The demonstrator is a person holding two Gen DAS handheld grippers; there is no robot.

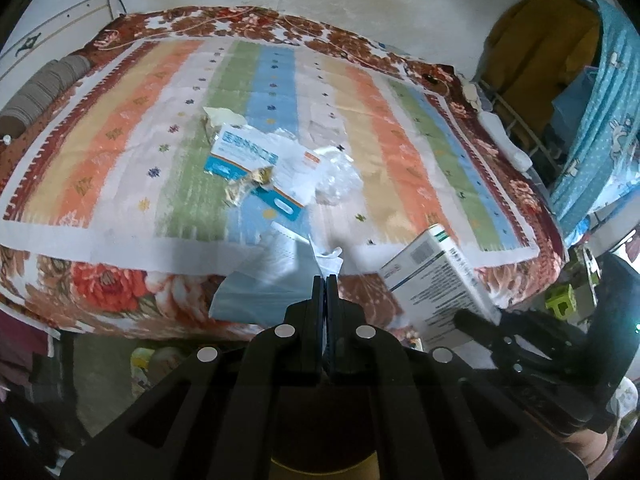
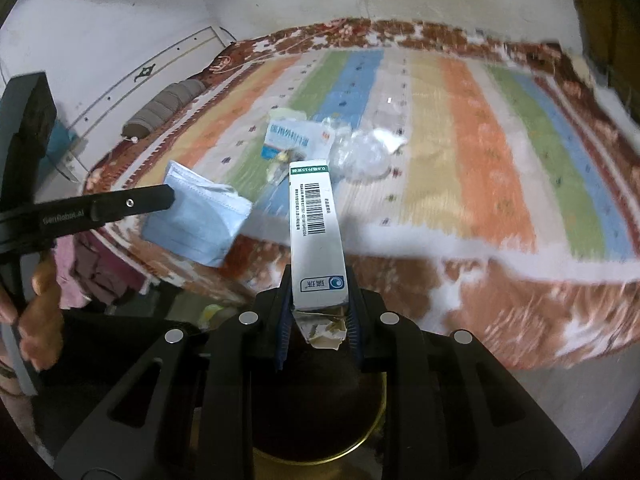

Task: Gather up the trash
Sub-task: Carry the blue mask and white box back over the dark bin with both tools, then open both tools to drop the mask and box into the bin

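My left gripper (image 1: 325, 280) is shut on a light blue face mask (image 1: 264, 284), held off the near edge of the bed; the mask also shows in the right wrist view (image 2: 200, 220). My right gripper (image 2: 318, 300) is shut on a white and green medicine box (image 2: 316, 232), which also shows in the left wrist view (image 1: 436, 280). On the striped bedspread (image 1: 400, 152) lie a blue and white packet (image 1: 244, 152), a yellowish wrapper (image 1: 248, 184), crumpled clear plastic (image 1: 336, 176) and a torn cream carton (image 1: 220, 120).
A dark round bin with a gold rim (image 2: 320, 432) sits below my right gripper, off the bed's near edge. A grey bolster (image 1: 36, 96) lies at the bed's left. Blue fabric (image 1: 600, 112) hangs at the right. Clothes (image 2: 92, 272) lie on the floor.
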